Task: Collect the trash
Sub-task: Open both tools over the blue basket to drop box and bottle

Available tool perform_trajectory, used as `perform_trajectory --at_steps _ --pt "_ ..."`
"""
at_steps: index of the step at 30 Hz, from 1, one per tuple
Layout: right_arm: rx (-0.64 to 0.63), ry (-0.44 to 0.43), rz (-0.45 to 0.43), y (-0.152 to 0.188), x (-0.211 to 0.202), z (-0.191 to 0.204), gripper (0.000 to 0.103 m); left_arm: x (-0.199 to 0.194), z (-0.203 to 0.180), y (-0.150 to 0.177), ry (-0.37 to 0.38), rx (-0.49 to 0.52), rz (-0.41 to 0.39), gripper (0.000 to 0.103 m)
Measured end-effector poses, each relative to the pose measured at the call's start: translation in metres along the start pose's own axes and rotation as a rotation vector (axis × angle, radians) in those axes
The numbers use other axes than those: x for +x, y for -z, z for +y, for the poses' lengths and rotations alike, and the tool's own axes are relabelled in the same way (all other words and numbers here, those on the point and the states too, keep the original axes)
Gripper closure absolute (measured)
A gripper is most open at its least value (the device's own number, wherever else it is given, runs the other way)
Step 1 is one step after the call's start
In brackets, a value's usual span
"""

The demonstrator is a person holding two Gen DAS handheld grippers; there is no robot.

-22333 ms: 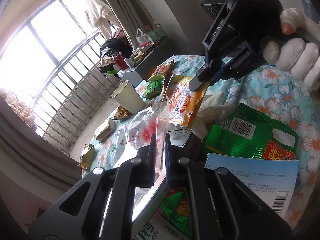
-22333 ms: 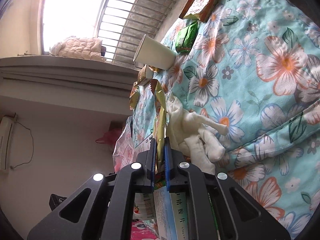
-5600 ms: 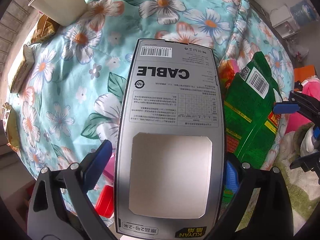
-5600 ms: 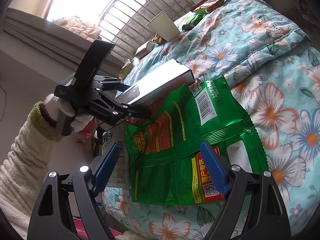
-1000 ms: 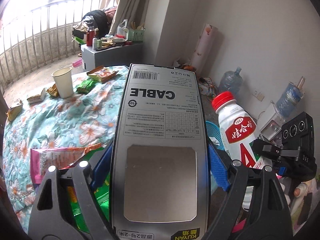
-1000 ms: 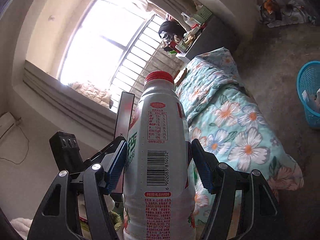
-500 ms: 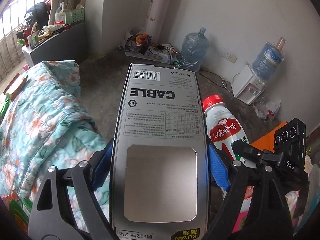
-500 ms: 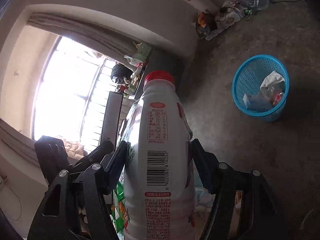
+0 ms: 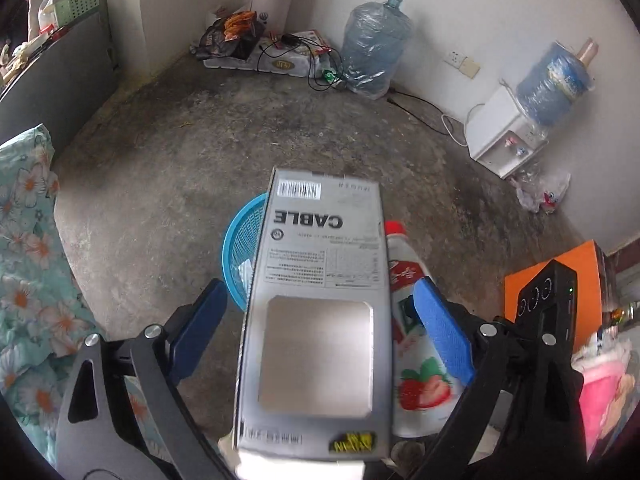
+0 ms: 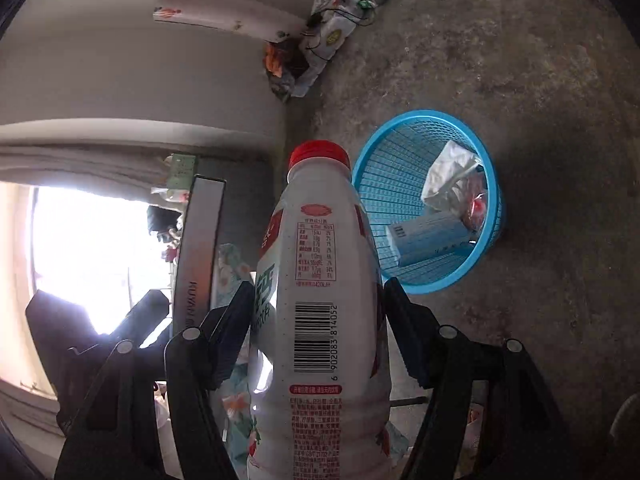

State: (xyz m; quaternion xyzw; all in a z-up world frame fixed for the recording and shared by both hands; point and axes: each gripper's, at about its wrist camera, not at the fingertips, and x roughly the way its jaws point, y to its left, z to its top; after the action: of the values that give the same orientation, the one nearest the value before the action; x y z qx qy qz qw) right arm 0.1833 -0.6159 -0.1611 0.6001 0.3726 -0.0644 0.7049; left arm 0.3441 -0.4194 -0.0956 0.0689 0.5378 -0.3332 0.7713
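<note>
In the left wrist view my left gripper (image 9: 320,332) has its blue pads spread wide, clear of the grey "CABLE" box (image 9: 316,320) that lies between them, blurred, over the blue mesh basket (image 9: 240,240). In the right wrist view my right gripper (image 10: 318,336) is shut on a white milk bottle with a red cap (image 10: 320,300), held beside the blue basket (image 10: 400,168), which holds a crumpled paper and a pale blue carton. The box edge (image 10: 198,256) shows at the left. The bottle (image 9: 416,344) also shows right of the box.
Bare concrete floor surrounds the basket. A floral bedspread (image 9: 24,280) lies at the left. Water jugs (image 9: 372,44), a white dispenser (image 9: 508,136), cables and a bag pile (image 9: 236,36) line the far wall. An orange box (image 9: 560,272) is at the right.
Both grippers have swung from the bed toward the floor and the blue basket. My left gripper's pads have opened off the cable box, which is now blurred and lower.
</note>
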Motion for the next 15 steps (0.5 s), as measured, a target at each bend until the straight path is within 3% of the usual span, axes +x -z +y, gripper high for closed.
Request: perform_trajectory --at_steps 3,7,15 --pt "0.036 0.122 0.004 -0.015 0.030 -0.023 0.022 0.024 0.012 -0.009 -0.007 -0.077 0.014 0.013" --pt "0.067 0.106 -0.018 0.004 0.029 -0.046 0.022 0.019 0.025 0.006 0.062 -0.134 0.018 0.013" --pt "-0.029 0.175 -0.070 0.063 -0.002 -0.044 0.022 -0.061 0.021 0.037 0.107 -0.047 -0.110 0.013"
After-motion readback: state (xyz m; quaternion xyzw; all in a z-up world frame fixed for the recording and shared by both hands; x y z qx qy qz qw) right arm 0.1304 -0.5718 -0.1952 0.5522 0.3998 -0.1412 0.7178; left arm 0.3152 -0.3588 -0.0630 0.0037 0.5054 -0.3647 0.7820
